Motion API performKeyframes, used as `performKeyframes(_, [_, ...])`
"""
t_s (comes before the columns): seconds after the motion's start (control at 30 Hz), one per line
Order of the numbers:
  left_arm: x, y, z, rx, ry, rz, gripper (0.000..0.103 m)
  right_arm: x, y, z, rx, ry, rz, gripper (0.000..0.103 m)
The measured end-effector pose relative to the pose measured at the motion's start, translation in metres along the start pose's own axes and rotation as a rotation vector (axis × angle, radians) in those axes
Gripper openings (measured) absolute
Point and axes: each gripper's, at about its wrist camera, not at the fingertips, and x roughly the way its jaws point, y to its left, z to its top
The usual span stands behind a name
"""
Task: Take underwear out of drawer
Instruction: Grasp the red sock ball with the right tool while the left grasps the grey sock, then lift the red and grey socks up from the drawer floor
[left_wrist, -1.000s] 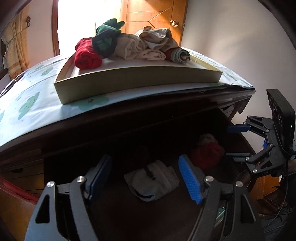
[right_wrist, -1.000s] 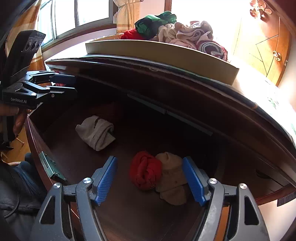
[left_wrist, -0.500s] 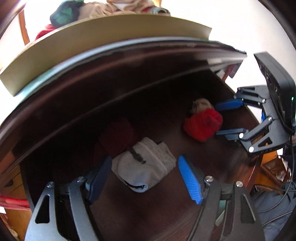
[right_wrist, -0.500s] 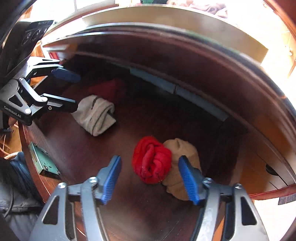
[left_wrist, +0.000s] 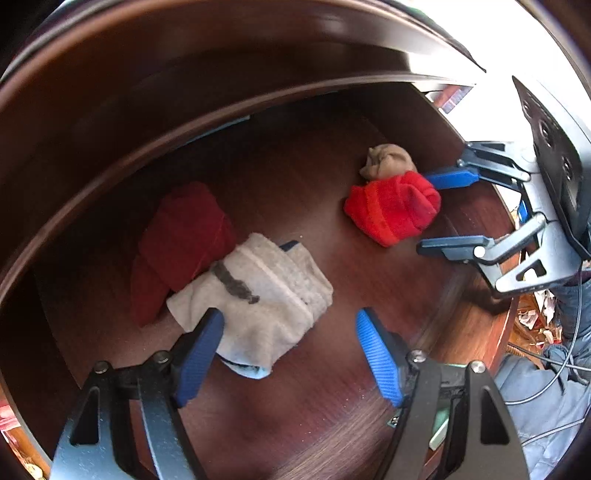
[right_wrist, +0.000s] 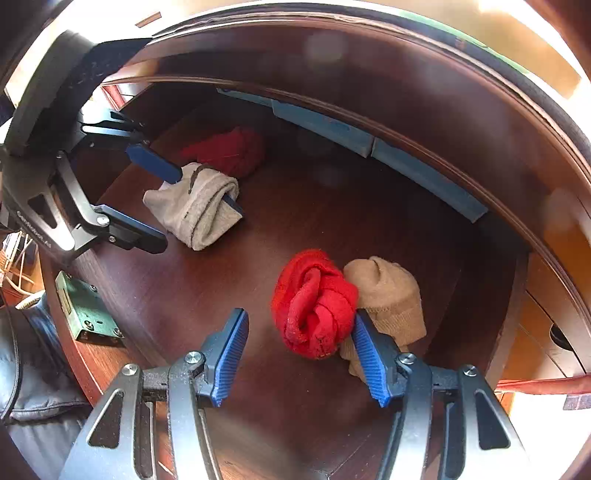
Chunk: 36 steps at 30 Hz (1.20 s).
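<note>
Drawer (right_wrist: 192, 295), dark wood, open, four rolled underwear items on its floor. Item one: bright red bundle (right_wrist: 314, 302), toward your right side of the drawer, touching a tan bundle (right_wrist: 388, 291) that lies just behind it. Item three: pale grey roll (left_wrist: 258, 295) with a dark stripe, toward your left side, resting partly against a dark red roll (left_wrist: 184, 236) at the back. Your left gripper (left_wrist: 291, 350) points steeply down over the pale grey roll; its fingers stand wide, the left pad overlapping the roll's near edge, the right pad well clear of the cloth, nothing gripped. Your right gripper (right_wrist: 299, 354) points steeply down at the bright red bundle; its fingers are at a middling gap, the right pad wedged at the seam between red and tan, the left pad apart from the cloth with bare wood between, so the bundle sits between the pads but is not pinched. A metal lock plate (right_wrist: 86, 314) is fixed inside the drawer's front wall. Blue-grey cloth (left_wrist: 535, 387) of your clothing shows at the lower right of the left wrist view.
</note>
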Motion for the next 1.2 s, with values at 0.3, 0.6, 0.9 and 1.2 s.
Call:
performKeyframes(0.3, [0.020, -0.018, 0.005, 0.065, 0.093, 0.074, 0.075, 0.011, -0.009, 0.003, 0.042, 0.031, 0.052, 0.048])
performKeyframes(0.6, [0.030, -0.017, 0.010, 0.055, 0.119, 0.100, 0.057, 0.012, -0.008, 0.003, 0.057, 0.027, 0.053, 0.038])
performKeyframes(0.9, [0.024, -0.030, 0.001, 0.082, 0.060, 0.084, 0.012, 0.004, -0.007, -0.003, 0.047, -0.011, 0.049, 0.023])
performKeyframes(1.2, [-0.013, -0.039, -0.023, 0.090, -0.075, 0.045, 0.007, -0.012, -0.002, -0.012, 0.014, -0.077, 0.025, 0.023])
